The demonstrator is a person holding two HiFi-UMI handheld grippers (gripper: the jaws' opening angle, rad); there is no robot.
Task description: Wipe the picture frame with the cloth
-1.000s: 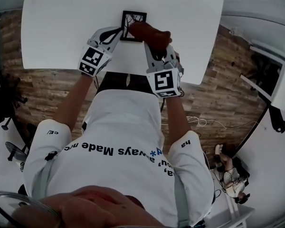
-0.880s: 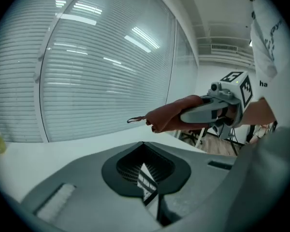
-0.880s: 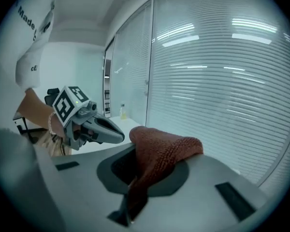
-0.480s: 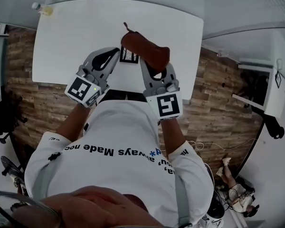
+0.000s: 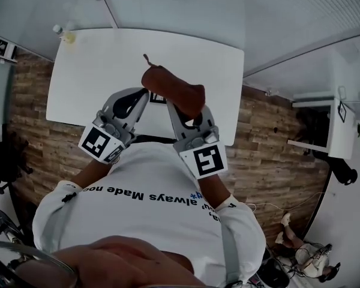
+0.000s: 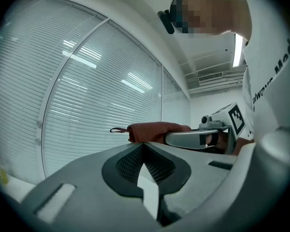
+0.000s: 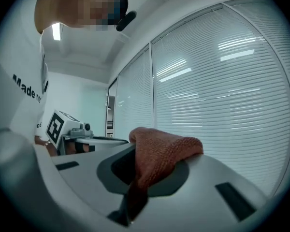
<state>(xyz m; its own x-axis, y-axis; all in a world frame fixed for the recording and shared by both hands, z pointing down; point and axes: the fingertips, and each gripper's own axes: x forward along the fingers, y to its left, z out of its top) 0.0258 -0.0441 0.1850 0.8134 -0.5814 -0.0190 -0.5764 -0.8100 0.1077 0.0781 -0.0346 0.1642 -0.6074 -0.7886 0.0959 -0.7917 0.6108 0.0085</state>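
i hold both tools raised over the white surface (image 5: 96, 71), and both point toward the window blinds. the left claw (image 6: 144, 164) is almost fully closed, with only a thin pale edge between its pads. i judge this edge is the side of the picture frame (image 5: 158, 97), which shows small and dark between the two tools in the head view and seems lifted off the surface. the right claw (image 7: 135, 178) is closed on the reddish cloth (image 7: 160, 151), and a thick fold bulges out over its jaws. the cloth is just over the frame; i cannot tell if it touches. the step in hand is, i think, the wiping itself. the next move calls for laying the fold flat on the frame face and sliding it across, with the left grip firm so the frame does not turn.
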